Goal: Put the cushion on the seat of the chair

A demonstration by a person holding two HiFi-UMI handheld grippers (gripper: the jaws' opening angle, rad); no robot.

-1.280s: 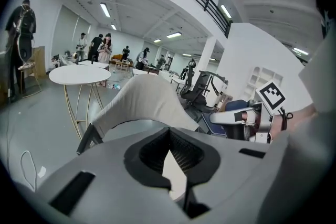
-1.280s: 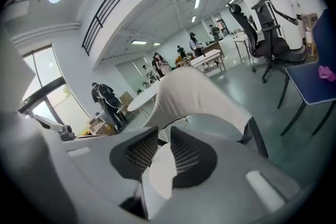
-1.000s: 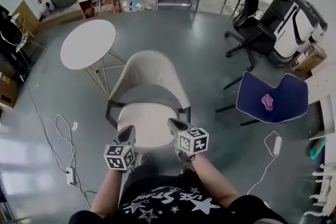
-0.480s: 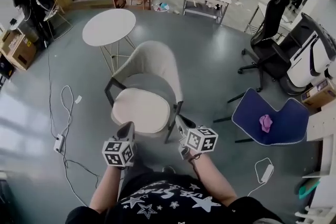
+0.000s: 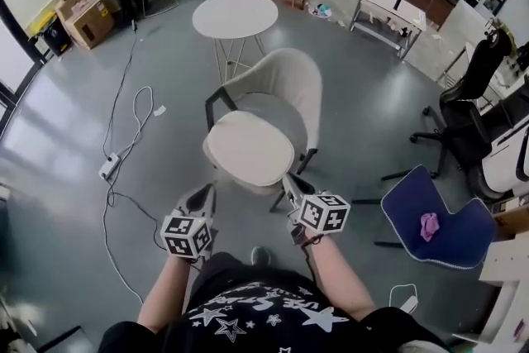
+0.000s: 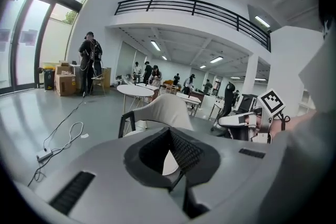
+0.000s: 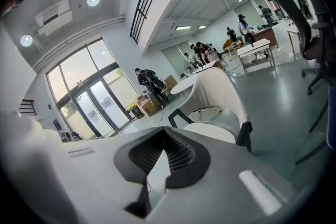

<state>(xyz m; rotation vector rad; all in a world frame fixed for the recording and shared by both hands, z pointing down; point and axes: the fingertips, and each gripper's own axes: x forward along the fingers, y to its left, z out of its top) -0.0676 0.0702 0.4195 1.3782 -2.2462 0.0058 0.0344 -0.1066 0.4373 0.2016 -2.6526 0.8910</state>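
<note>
Cardboard boxes [image 5: 83, 16]: stacked at the far left, well apart from everything else named here.
Power strip [image 5: 108, 169]: lies on the ground to the left of the chair, its white cord looping away behind it.
Left gripper [image 5: 204, 194]: held low, near the front of the seat but apart from it. Its jaws meet at the tips with nothing between them.
Round table [image 5: 235, 15]: white, on thin legs, standing just behind the chair's backrest.
Cushion [image 5: 248, 151]: cream with rounded corners, lying flat on the seat of the chair and covering it.
Chair [image 5: 277, 83]: upright, with a pale curved backrest and dark legs.
Right gripper [image 5: 292, 182]: beside the left one, near the seat's front corner and clear of it. Its jaws are closed together and empty.
Blue seat [image 5: 450, 248]: low, to the right, well apart from the chair.
Pink thing [image 5: 428, 226]: small and crumpled, lying on the blue seat.
Office chair [image 5: 463, 112]: black, beyond the blue seat at the far right.
</note>
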